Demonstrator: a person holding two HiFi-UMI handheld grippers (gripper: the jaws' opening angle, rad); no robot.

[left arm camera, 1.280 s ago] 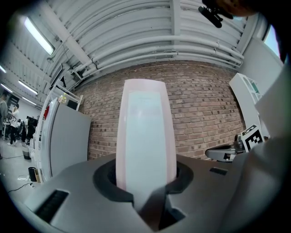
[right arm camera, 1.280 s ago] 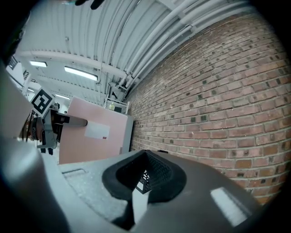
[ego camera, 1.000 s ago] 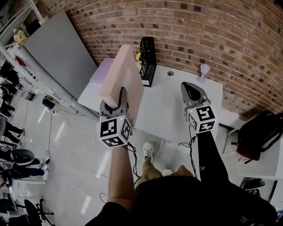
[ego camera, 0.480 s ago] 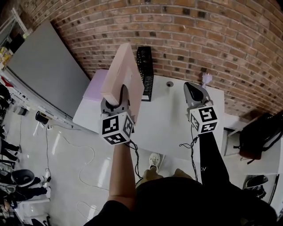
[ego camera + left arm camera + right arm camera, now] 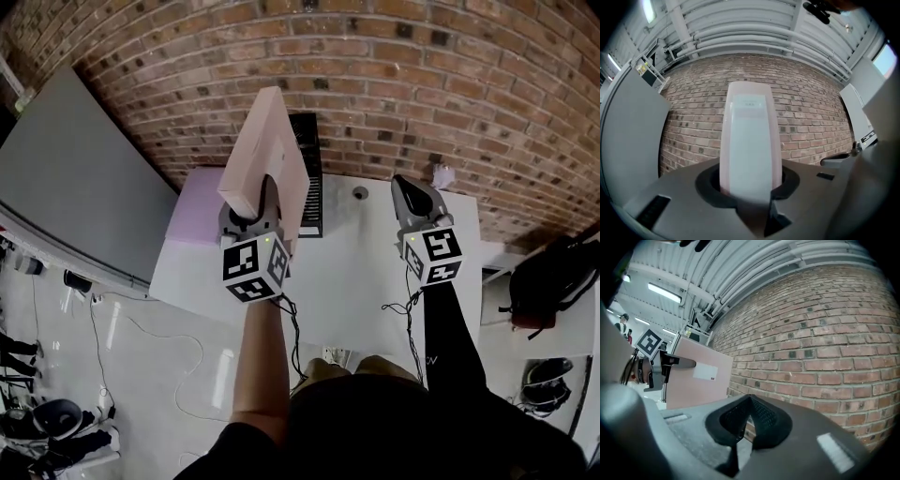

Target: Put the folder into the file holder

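folder [image 5: 267, 150] nearer file holder [image 5: 313, 202], label [image 5: 751, 103] unreadable, left fingers [image 5: 266, 201] grip it, right fingers [image 5: 413, 197] closed

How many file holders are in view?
1: the black file holder stands on the white table by the brick wall, partly hidden behind the pink folder; none other shows.

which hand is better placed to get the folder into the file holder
Left. The left gripper clamps the pink folder upright, next to the black file holder. The right gripper is shut, empty and farther off to the side.
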